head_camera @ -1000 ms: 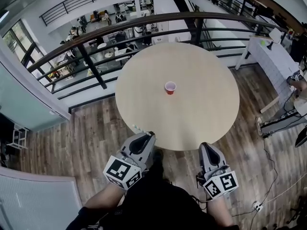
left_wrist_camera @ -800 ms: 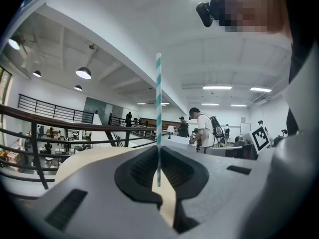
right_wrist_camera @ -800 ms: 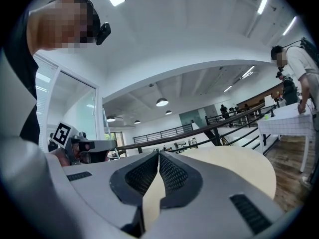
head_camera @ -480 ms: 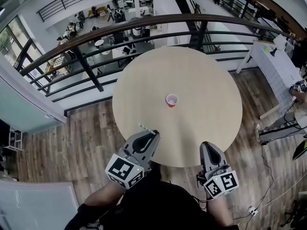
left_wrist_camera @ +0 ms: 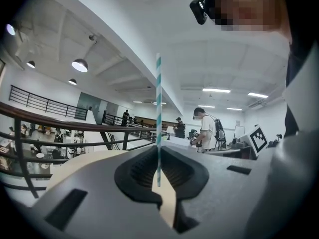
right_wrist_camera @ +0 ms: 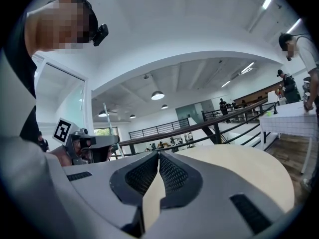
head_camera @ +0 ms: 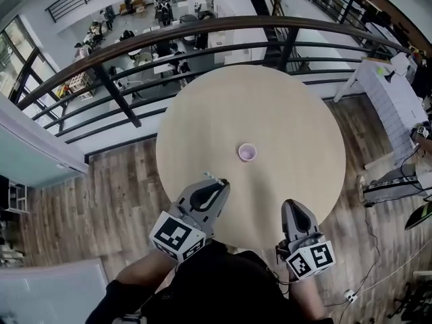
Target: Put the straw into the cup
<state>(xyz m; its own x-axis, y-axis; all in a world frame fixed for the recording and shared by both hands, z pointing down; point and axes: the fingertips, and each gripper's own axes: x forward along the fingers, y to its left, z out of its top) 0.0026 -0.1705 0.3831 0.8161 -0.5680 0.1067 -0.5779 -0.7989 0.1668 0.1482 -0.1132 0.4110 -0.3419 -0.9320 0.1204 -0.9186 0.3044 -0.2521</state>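
Note:
A small pinkish-red cup [head_camera: 247,152] stands upright near the middle of the round beige table [head_camera: 283,106]. My left gripper [head_camera: 217,183] is over the table's near edge, short of the cup and to its left. It is shut on a teal-and-white striped straw [left_wrist_camera: 158,108], which stands upright between the jaws; the straw's tip [head_camera: 213,178] shows just past the fingers. My right gripper [head_camera: 291,206] hovers at the near edge, right of the cup, shut with nothing in it. The cup does not show in either gripper view. From the right gripper view the straw [right_wrist_camera: 106,119] is seen at the left.
A dark railing [head_camera: 202,36] curves behind the table, with a lower floor beyond it. A white table [head_camera: 388,90] stands at the right, and cables [head_camera: 381,228] lie on the wood floor. People stand in the background [left_wrist_camera: 209,131].
The table and cup have come nearer in the head view. My left gripper has moved forward over the table's edge with the straw, closer to the cup. The right gripper has kept its place.

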